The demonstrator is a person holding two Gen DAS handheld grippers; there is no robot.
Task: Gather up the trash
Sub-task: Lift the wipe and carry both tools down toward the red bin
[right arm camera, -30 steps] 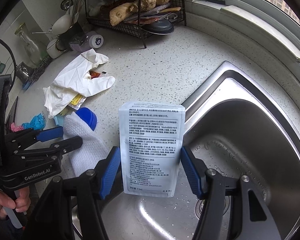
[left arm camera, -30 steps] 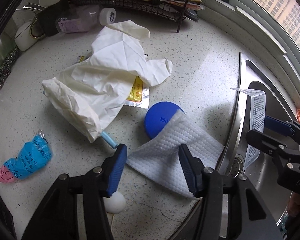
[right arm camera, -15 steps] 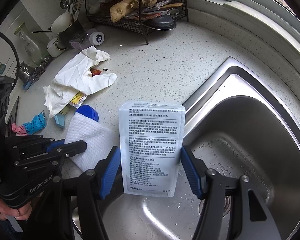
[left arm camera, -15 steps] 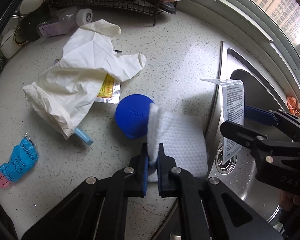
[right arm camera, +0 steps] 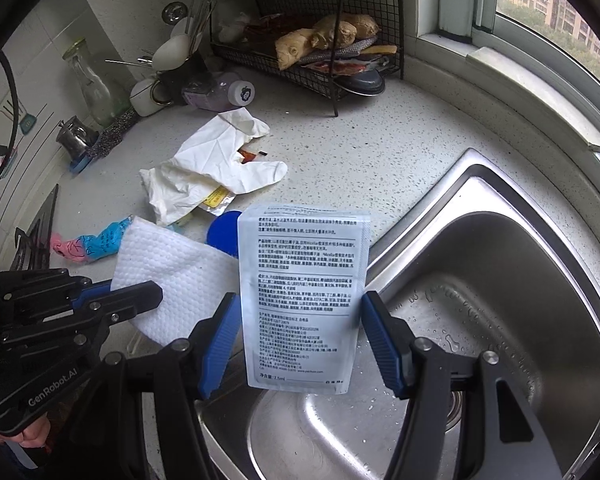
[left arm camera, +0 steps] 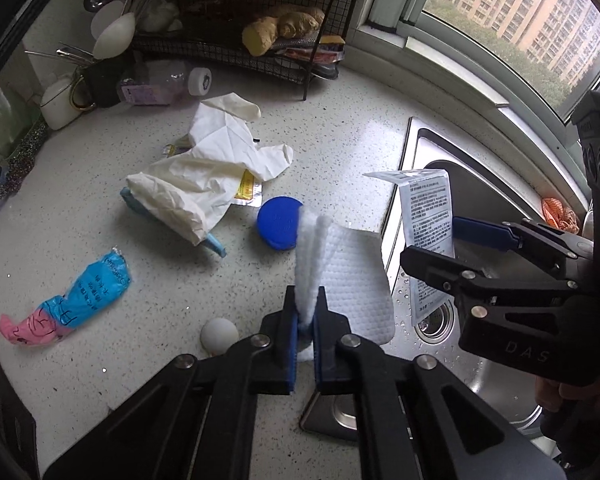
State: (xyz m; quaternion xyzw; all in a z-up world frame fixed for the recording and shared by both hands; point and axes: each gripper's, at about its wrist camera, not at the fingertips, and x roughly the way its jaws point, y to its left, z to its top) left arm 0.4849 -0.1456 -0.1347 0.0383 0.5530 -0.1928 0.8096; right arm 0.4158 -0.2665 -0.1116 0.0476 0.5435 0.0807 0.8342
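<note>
Left gripper [left arm camera: 305,320] had clamped shut on the white wipe [left arm camera: 350,276] and lifted it off the counter [left arm camera: 340,128].
Right gripper [right arm camera: 300,334], part-open, held the sachet [right arm camera: 302,300] edgewise over the sink [right arm camera: 500,280]; the wipe's thin pinch could slip; glove [left arm camera: 204,188] and blue cap [left arm camera: 278,226] lay farther left.

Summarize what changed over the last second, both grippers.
The left gripper went from open around the white wipe to shut on its bunched edge, then lifted it off the counter, uncovering more of the blue cap. The right gripper kept its hold on the printed sachet above the sink. The glove and the blue and pink wrapper lie as before.
</note>
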